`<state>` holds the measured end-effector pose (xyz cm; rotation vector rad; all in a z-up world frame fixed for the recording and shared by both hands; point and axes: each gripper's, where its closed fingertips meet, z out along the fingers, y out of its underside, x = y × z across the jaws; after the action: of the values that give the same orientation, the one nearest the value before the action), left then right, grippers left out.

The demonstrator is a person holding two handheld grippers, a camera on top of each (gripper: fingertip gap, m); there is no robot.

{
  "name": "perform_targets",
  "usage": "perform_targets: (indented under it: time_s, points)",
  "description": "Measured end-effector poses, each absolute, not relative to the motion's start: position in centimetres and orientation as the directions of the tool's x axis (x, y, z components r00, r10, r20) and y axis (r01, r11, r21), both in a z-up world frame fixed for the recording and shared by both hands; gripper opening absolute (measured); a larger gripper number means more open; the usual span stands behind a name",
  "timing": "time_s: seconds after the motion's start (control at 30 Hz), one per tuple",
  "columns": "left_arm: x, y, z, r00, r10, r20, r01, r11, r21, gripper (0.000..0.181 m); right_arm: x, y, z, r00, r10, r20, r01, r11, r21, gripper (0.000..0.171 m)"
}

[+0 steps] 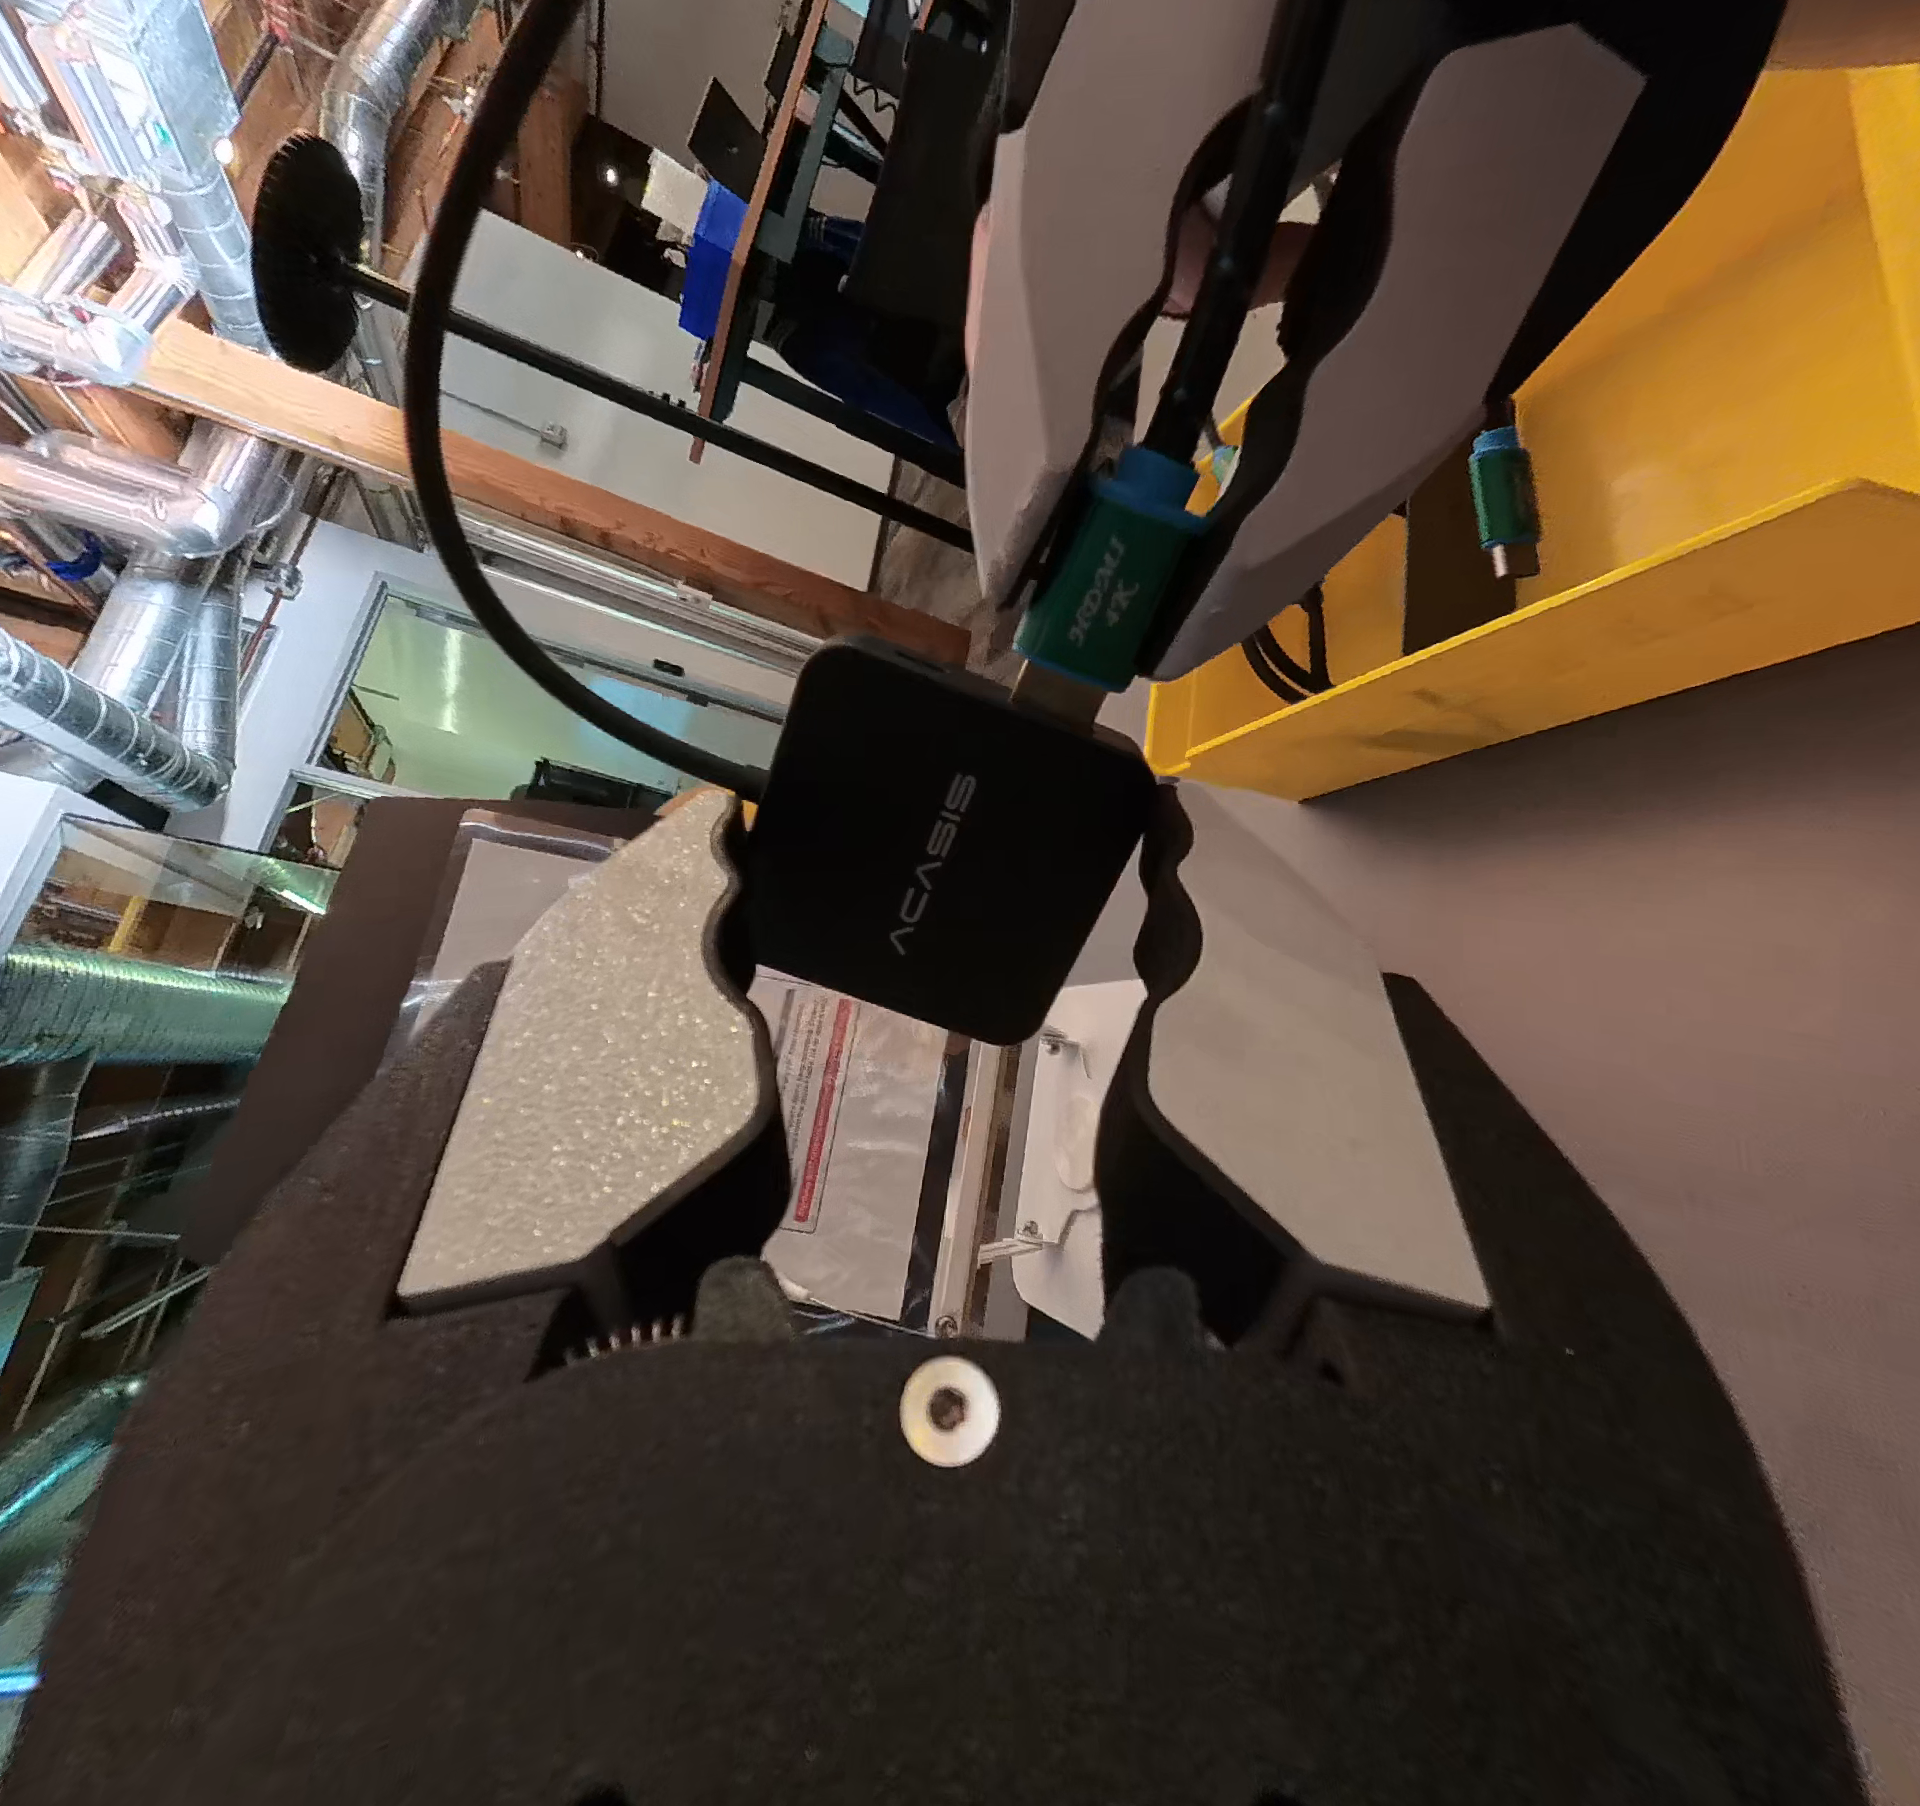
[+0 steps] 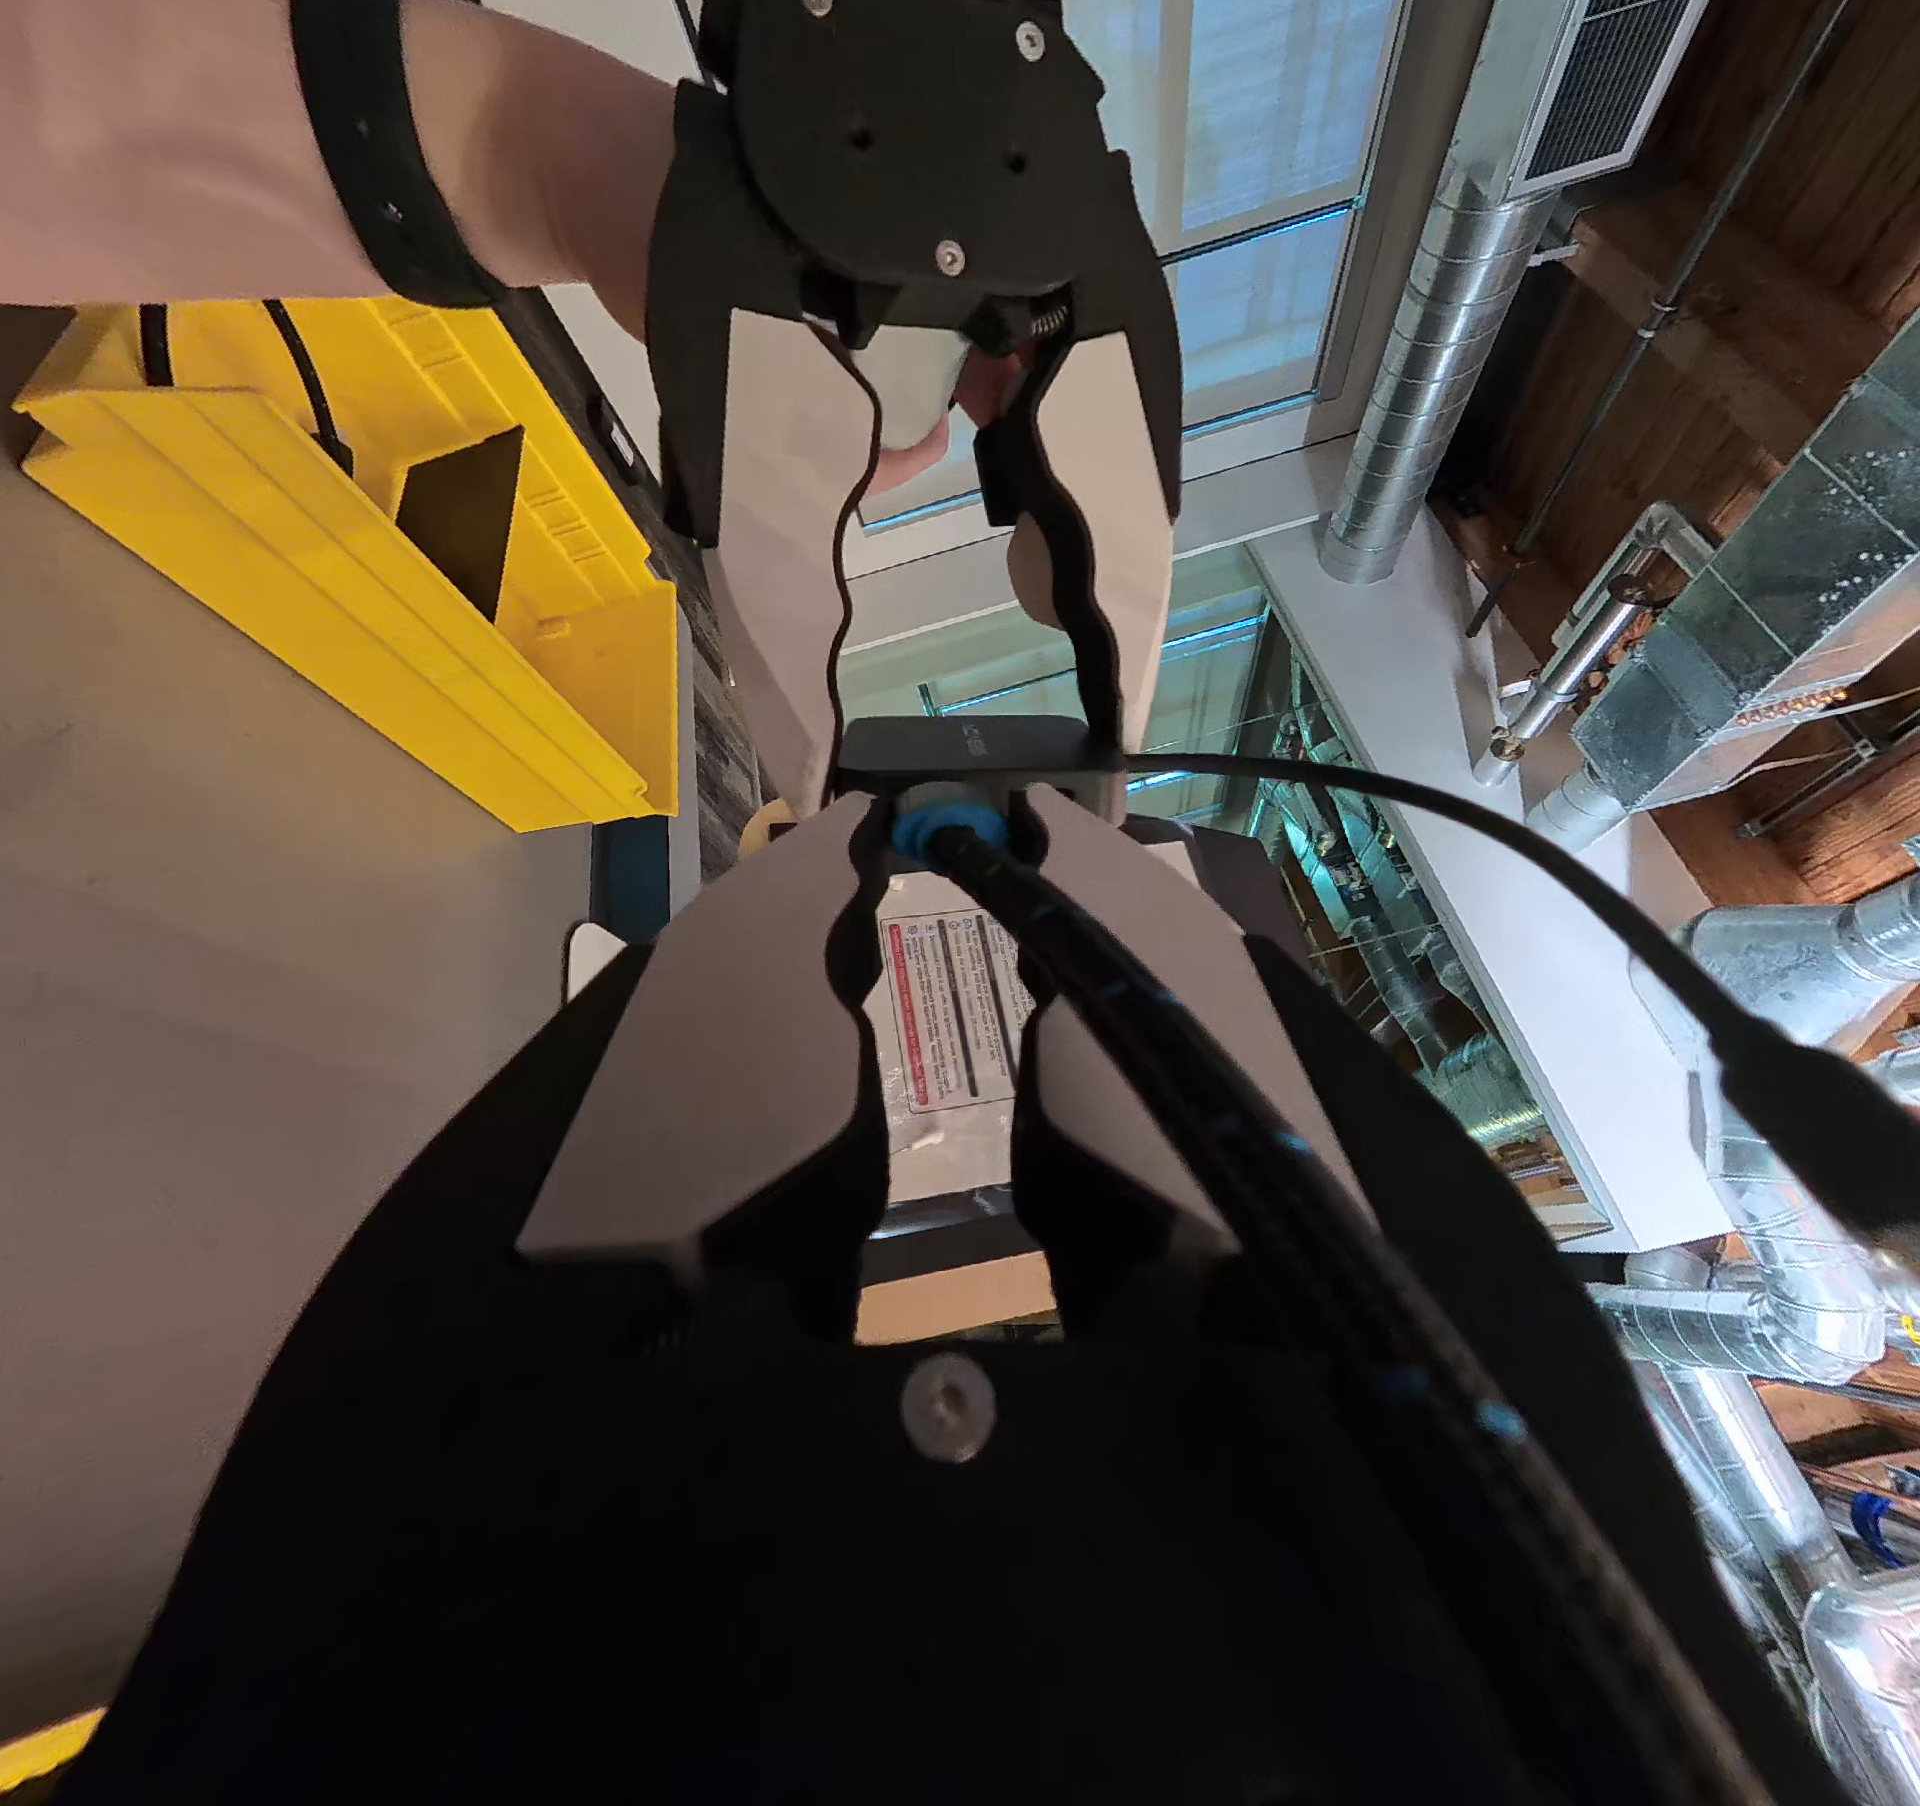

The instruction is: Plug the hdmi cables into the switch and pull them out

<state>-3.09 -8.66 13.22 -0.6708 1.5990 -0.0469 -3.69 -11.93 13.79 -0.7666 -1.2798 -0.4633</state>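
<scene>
My left gripper (image 1: 940, 852) is shut on the black square switch (image 1: 951, 847) and holds it in the air. The switch's own black cable (image 1: 436, 468) loops off to the left. My right gripper (image 1: 1101, 551) is shut on the green HDMI plug (image 1: 1101, 582), whose metal tip enters the switch's upper edge. In the right wrist view the right gripper (image 2: 945, 821) clamps the plug's blue collar (image 2: 914, 831) against the switch (image 2: 977, 754), with the braided black cable (image 2: 1143, 1008) running back over it. The left gripper (image 2: 977, 717) reaches in from above.
A yellow bin (image 1: 1558, 593) stands on the grey table (image 1: 1610, 1029), with a second green plug (image 1: 1503, 499) hanging in it. The bin also shows in the right wrist view (image 2: 416, 593), beside a person's bare forearm with a black wristband (image 2: 384, 125). Ducts and windows lie beyond. My left and right fingertips are right by each other.
</scene>
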Motion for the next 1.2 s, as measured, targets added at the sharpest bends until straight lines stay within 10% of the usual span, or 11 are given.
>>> perform_targets:
  time_s: [0.7,1.0,1.2]
  points:
    - [-3.8,-11.2,15.4,0.053,-0.300,-0.952,-0.437,0.851,-0.292,0.073,-4.5,-14.2,15.6,0.254,-0.104,0.962,0.650,0.754,-0.090,0.022]
    - [-1.5,-13.3,19.4,-0.165,0.016,-0.986,-0.536,0.838,0.104,0.072,-2.3,-16.3,18.9,0.386,-0.326,0.863,0.645,0.764,0.000,0.022]
    - [-0.9,-16.6,21.3,-0.206,0.033,-0.978,-0.512,0.848,0.137,0.072,-1.7,-19.4,20.7,0.486,-0.351,0.800,0.566,0.824,0.018,0.022]
